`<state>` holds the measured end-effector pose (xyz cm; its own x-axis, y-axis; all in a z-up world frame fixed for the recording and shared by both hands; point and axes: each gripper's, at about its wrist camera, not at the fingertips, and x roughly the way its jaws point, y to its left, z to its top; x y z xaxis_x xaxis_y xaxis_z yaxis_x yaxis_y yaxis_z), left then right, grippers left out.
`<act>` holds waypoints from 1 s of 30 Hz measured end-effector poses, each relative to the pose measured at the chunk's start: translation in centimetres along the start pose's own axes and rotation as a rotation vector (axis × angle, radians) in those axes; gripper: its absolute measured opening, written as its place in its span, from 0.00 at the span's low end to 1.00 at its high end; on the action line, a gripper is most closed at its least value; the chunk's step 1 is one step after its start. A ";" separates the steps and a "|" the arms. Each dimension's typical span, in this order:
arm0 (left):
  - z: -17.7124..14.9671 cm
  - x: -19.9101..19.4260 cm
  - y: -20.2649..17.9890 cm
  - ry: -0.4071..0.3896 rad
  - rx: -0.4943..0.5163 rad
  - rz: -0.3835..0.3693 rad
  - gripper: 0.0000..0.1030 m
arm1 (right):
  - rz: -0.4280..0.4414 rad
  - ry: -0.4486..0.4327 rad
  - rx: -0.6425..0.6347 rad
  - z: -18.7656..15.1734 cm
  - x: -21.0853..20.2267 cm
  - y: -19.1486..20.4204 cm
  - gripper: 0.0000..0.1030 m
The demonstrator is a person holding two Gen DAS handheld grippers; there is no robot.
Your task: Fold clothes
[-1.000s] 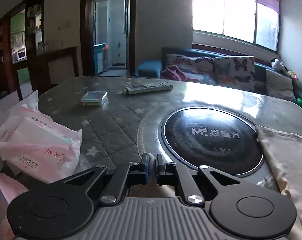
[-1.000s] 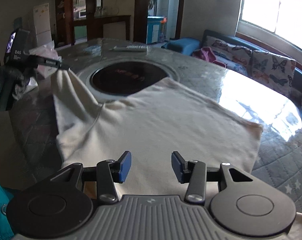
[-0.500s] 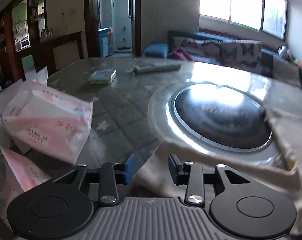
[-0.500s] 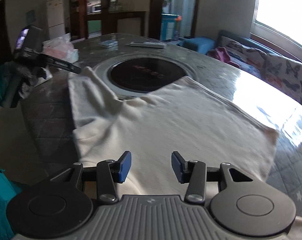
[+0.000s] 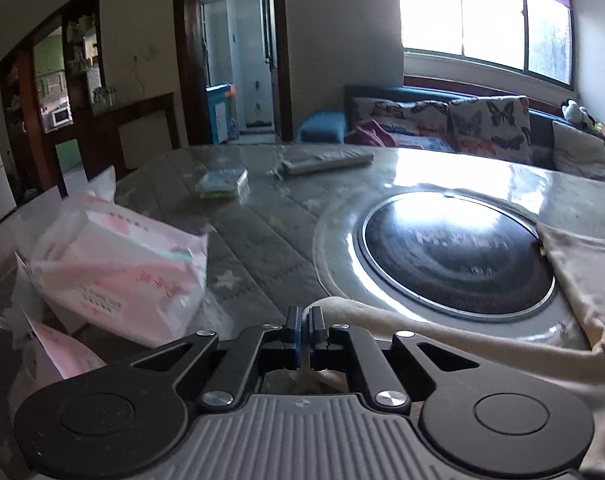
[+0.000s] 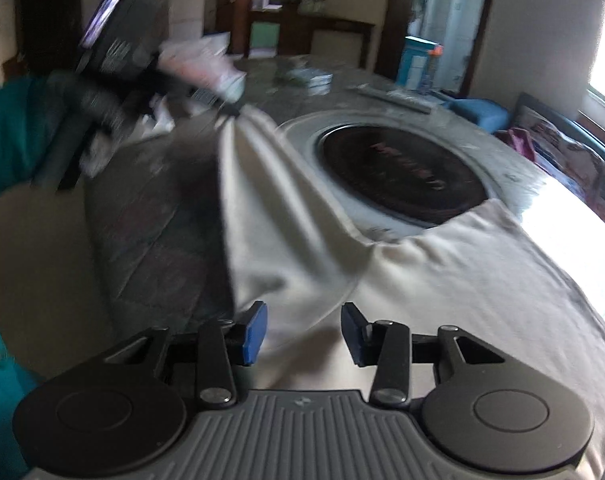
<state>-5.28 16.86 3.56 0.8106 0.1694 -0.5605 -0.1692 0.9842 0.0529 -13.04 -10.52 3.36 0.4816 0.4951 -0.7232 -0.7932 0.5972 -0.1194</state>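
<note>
A cream garment lies spread over the near right part of the table. Its near-left corner is pulled up into a peak. My left gripper is shut on that corner, and a strip of the cream garment runs from its jaws to the right. The right wrist view shows the left gripper held in a gloved hand with a teal sleeve. My right gripper hovers open just above the garment's near edge, with nothing between its blue pads.
A round black cooktop is set into the table beside the garment. Pink tissue packs lie at the left edge. A remote and a small box sit at the far side. A sofa stands behind.
The left gripper opened half a second ago around the garment's edge and has now shut on it again. The right gripper has swung left and closer to the cloth, still open.
</note>
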 end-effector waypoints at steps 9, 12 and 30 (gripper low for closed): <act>-0.6 1.3 -0.3 0.057 0.017 0.000 0.09 | -0.007 -0.055 0.087 -0.7 -4.5 -1.4 0.39; -0.6 0.9 -0.4 0.051 0.012 0.005 0.11 | -0.078 -0.067 0.181 -2.4 -7.5 -3.8 0.39; 0.7 -5.6 -14.2 0.018 0.149 -0.481 0.28 | -0.670 0.038 0.824 -21.2 -16.0 -15.9 0.38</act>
<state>-6.98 1.95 6.50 0.7670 -0.3049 -0.5646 0.3042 0.9475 -0.0984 -15.99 -41.33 2.47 0.7035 -0.1050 -0.7029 0.1341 0.9909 -0.0138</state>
